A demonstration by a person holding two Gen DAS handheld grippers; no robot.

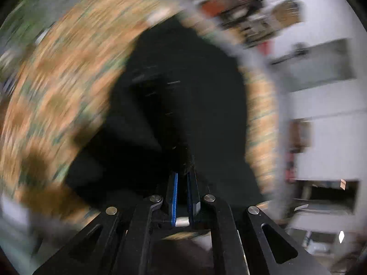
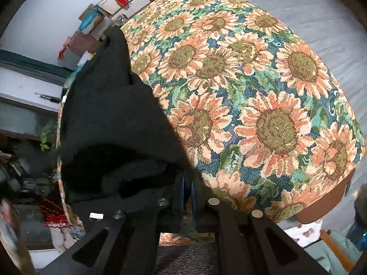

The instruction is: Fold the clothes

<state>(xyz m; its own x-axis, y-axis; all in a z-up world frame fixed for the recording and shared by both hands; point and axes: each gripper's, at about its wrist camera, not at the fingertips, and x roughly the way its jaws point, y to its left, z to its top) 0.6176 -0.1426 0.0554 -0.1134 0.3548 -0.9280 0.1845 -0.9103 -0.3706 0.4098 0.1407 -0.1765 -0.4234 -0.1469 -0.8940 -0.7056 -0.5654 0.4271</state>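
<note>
Both grippers clenched on a black knitted garment (image 2: 110, 114): the right gripper (image 2: 188, 183) at a bunched edge, the left gripper (image 1: 182, 174) on draped cloth. It lay across a sunflower-patterned woven tablecloth (image 2: 252, 91), apparently mid-fold; next, laying the carried edge flat.

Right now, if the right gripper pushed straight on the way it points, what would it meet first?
Probably the black garment bunched at the right gripper's tips, lying on the sunflower-print tablecloth; the depth is hard to judge.
</note>
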